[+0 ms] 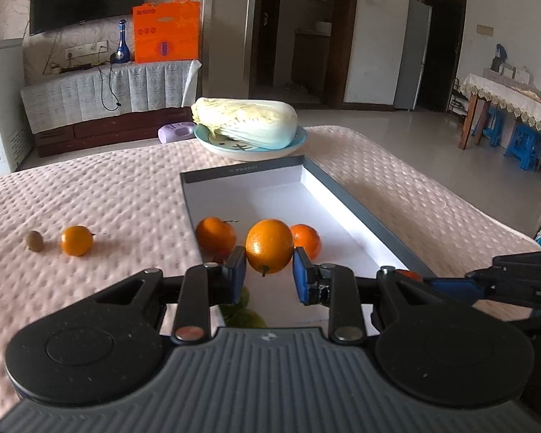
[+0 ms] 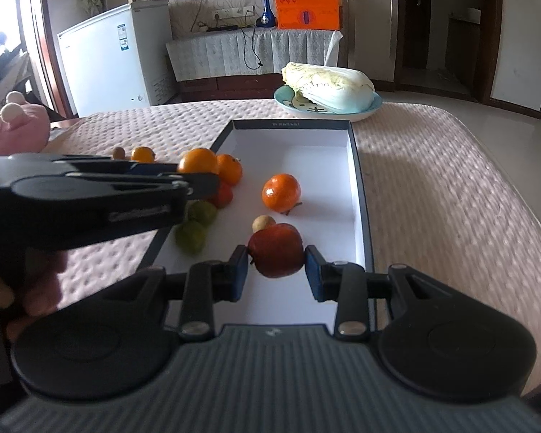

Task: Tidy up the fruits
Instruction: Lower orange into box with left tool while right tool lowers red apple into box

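Left hand-held gripper (image 1: 269, 271) is clamped on an orange (image 1: 269, 246); an apple (image 2: 276, 250) is gripped by the right hand-held gripper (image 2: 276, 271), above the box (image 2: 362, 195)

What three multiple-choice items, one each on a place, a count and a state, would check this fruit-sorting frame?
1. Where does the cabbage lie?
A. in the tray
B. on the plate beyond the tray
C. on the floor

2. How many fruits lie on the cloth left of the tray?
A. two
B. none
C. five

3. What is the left claw doing?
A. hanging open
B. gripping the plate
C. holding an orange over the tray

Answers: 1 B, the plate carries it past the tray's far end. 2 A, a small orange fruit and a brown fruit. 3 C, both pads press its sides.
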`<state>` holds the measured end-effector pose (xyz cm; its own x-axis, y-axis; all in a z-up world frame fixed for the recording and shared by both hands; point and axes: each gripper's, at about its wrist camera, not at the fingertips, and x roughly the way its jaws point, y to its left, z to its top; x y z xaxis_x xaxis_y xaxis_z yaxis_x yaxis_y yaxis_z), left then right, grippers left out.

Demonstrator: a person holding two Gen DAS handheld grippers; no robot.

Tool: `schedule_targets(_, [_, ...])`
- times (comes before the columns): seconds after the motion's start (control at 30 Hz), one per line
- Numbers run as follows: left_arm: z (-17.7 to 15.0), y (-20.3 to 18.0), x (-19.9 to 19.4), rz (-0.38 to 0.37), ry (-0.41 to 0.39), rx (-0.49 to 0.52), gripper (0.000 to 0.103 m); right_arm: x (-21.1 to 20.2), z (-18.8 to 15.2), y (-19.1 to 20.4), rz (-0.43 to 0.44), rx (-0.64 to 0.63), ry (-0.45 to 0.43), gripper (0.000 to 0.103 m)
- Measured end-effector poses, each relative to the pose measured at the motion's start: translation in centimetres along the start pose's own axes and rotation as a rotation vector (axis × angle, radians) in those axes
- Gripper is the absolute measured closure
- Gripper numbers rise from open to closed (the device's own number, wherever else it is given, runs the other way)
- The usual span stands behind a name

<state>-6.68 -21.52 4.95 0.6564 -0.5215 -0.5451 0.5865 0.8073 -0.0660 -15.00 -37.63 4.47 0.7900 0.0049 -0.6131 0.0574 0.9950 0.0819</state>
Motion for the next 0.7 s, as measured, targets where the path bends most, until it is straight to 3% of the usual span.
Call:
schedule_targets(0.23, [0.0, -0.4, 1.7, -0.011, 0.035, 0.004, 0.070, 0.1, -0.2, -0.2, 0.004, -0.002, 0.006, 0.066])
schedule_targets(0.43, [-0.2, -1.3, 1.5, -0.002, 0.010, 0.054, 0.069, 0.2, -0.2, -0.3, 0.004, 0.001, 0.004, 0.066])
schedule_targets(0.7, [-0.3, 0.0, 0.7, 0.017, 0.005, 0.017, 0.069, 0.6, 0.0, -0.4, -0.005, 0.008, 0.003, 0.066])
